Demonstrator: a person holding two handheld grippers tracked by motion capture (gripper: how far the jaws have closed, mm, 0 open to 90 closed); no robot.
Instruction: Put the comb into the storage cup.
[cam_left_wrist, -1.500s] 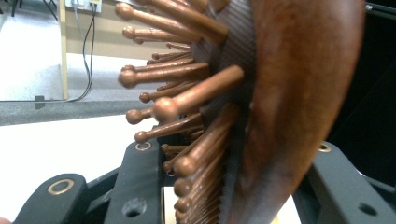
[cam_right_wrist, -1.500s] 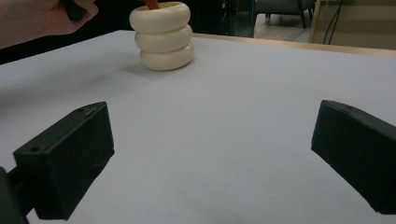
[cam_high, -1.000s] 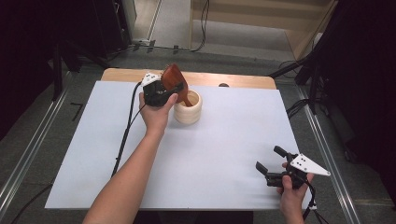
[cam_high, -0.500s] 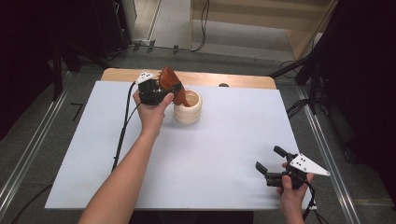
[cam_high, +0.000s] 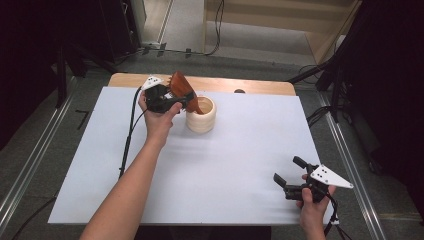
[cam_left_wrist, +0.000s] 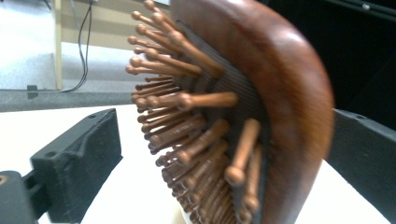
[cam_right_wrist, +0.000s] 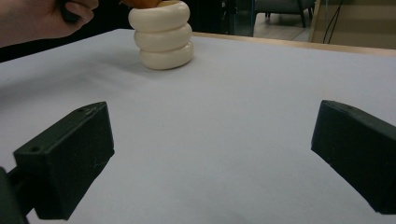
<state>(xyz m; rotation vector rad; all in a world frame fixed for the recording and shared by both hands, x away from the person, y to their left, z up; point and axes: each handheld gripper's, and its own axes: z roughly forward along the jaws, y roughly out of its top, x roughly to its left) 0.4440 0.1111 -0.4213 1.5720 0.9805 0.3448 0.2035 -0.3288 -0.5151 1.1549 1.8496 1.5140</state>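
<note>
High view: left gripper (cam_high: 176, 101) is clamping a stiff, light wooden brush (cam_high: 181, 89) over the far cup (cam_high: 201, 115); right gripper (cam_high: 292, 176) is gaping.

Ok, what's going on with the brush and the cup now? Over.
Left gripper shut on brush, handle in cup. Right gripper open, near table edge. Nothing in the way.

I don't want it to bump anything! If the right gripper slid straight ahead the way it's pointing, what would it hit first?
Probably nothing soon. The right gripper has open jaws and bare white table ahead. The cream ringed cup stands far off, left of its line, so it would likely pass beside it, though depth is hard to judge.
</note>
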